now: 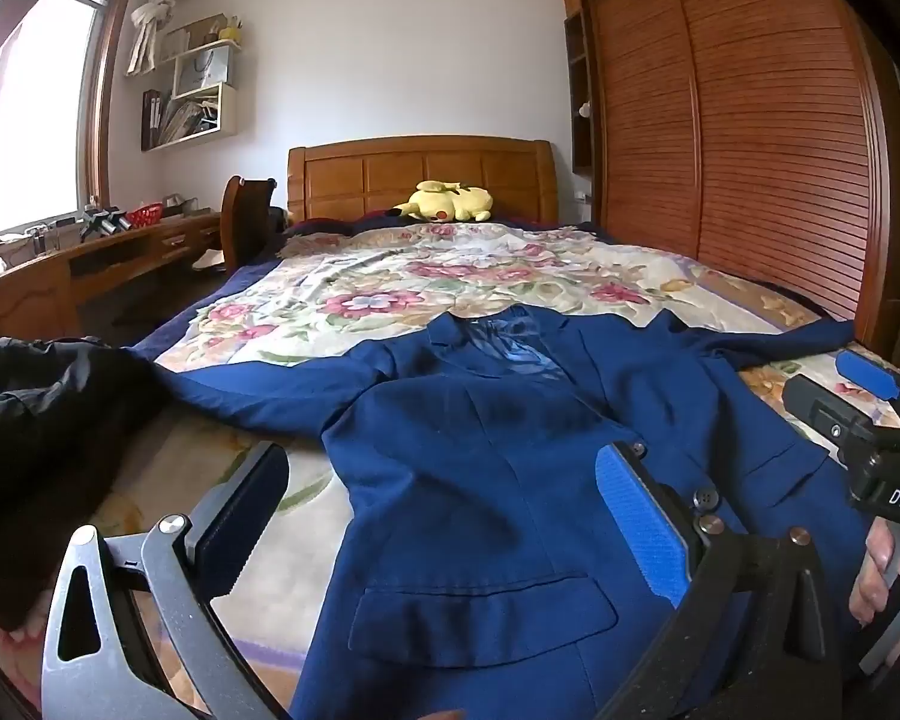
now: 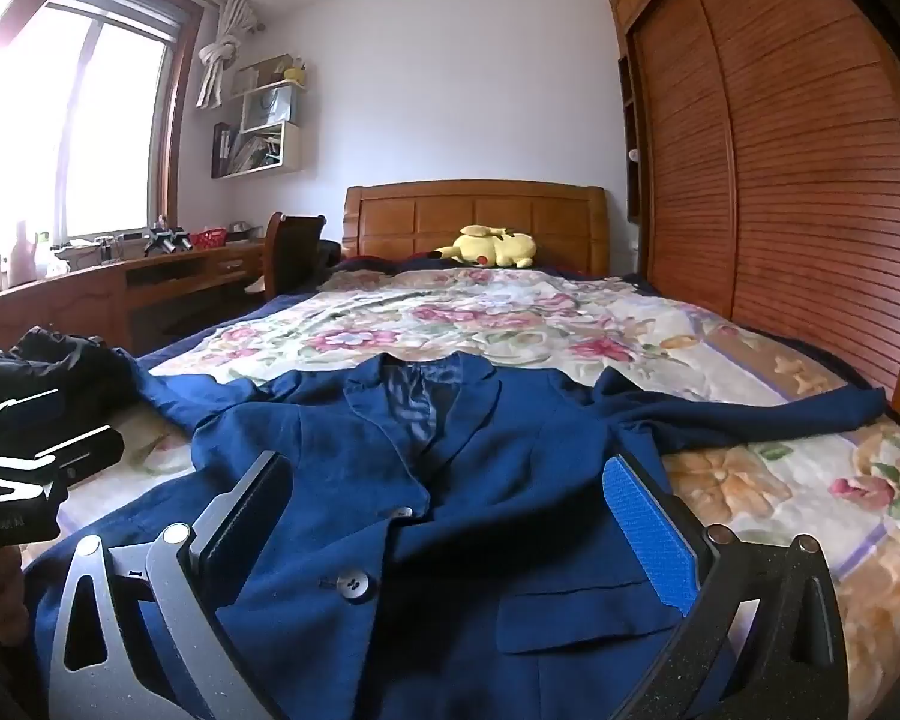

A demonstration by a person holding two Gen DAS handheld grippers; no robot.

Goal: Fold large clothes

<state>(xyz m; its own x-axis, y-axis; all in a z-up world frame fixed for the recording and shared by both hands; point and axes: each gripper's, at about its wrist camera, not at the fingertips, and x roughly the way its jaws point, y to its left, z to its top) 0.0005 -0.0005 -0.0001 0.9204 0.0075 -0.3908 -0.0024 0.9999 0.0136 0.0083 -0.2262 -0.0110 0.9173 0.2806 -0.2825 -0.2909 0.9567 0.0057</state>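
Jacket point(image 1: 480, 480), blue, lies front-up and spread on the floral bed point(image 1: 390, 294) in the left wrist view; the left tool point(image 1: 444, 510) hovers above it, jaws wide, holding nothing. Right wrist view: the right tool point(image 2: 450, 516) likewise gapes empty over the jacket point(image 2: 450, 540).

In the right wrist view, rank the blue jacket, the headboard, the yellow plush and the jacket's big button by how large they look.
1. jacket, though nearness inflates it
2. headboard
3. plush
4. button, smallest despite being closest
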